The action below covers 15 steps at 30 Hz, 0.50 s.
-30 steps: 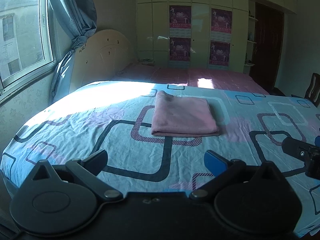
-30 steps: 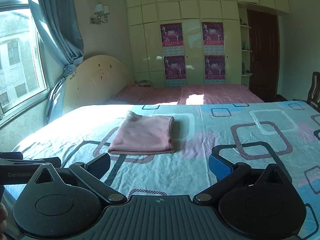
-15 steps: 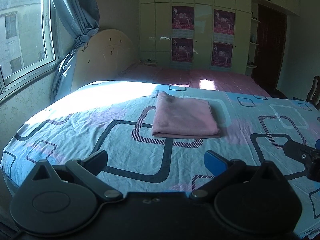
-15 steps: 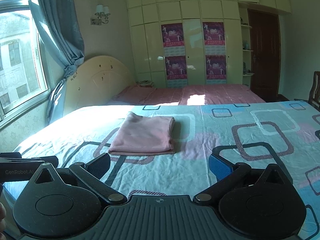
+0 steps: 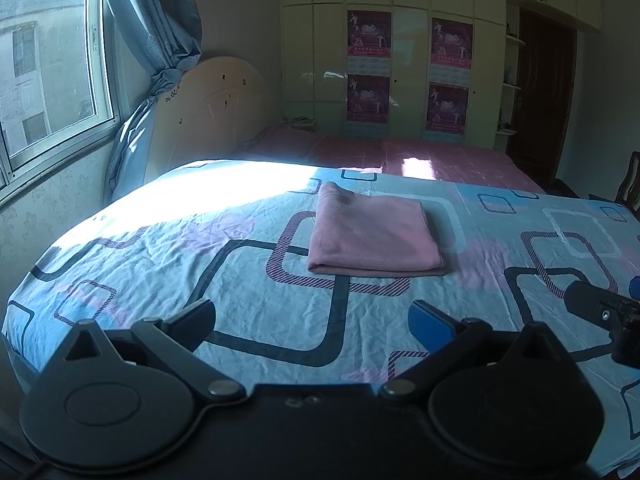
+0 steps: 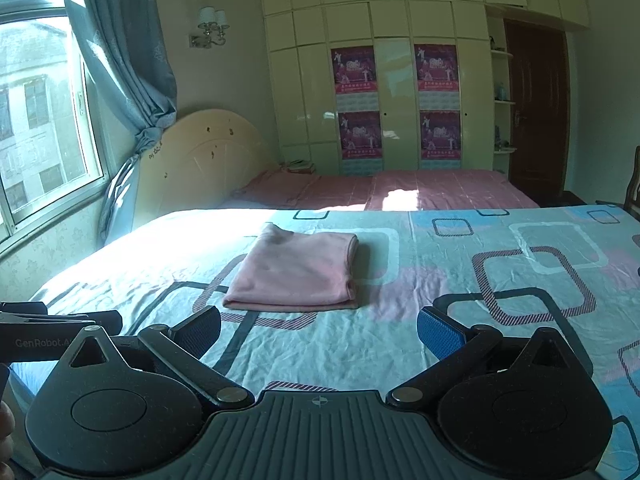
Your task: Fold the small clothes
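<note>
The pink garment (image 5: pixel 374 232) lay already folded into a neat rectangle on the patterned bedsheet (image 5: pixel 224 280), at about twelve o'clock from both tools and well apart from them. The left gripper (image 5: pixel 312 318) hung over the near edge of the bed with its jaws spread wide and nothing between them; the right gripper (image 6: pixel 318 330) was just as wide and just as empty. To my eye the folding of this piece looked finished, and the step in hand was a pause away from the cloth. A next move would call for another garment, or for carrying this one off, and I saw no other clothes on the bed. The sun glare (image 5: pixel 208 188) at eleven o'clock washed out that part of the sheet. Both tool bodies hid the nearest strip of bed, and the person's hands were almost wholly out of sight.
</note>
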Tool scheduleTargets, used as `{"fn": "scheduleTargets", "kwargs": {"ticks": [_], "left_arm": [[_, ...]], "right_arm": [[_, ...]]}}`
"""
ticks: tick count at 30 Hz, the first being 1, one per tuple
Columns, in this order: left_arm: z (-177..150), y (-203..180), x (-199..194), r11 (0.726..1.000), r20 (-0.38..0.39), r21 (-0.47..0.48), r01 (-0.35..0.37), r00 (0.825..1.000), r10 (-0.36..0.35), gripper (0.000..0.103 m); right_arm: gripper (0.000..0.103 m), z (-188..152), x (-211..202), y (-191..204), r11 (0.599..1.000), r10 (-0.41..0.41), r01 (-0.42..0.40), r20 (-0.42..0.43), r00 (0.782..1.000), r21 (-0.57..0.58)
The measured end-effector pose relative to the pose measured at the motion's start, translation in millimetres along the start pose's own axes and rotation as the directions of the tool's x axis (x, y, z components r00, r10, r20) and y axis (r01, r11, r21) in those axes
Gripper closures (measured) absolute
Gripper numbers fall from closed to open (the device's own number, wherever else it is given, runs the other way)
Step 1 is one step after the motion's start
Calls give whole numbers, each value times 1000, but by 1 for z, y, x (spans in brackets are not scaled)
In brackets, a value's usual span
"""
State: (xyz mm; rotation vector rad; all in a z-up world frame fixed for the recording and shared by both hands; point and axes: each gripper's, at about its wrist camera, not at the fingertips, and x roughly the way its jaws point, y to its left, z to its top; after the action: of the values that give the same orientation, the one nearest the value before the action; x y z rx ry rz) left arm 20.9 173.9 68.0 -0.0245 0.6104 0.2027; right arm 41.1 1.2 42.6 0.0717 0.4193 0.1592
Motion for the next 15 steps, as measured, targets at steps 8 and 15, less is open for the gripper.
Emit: {"fn": "scheduleTargets", "kwargs": {"ticks": [8,15], "left_arm": [[1,0,3,1000,-5,4,3,1000,-3,0],[3,-2,14,1000,-25,1,27,999,-27,0]], "right_arm": [[0,1,3,-1,1000,3,-3,-5,1000,-1],[0,1,9,-3,1000,5,-5,-13,1000,1]]}}
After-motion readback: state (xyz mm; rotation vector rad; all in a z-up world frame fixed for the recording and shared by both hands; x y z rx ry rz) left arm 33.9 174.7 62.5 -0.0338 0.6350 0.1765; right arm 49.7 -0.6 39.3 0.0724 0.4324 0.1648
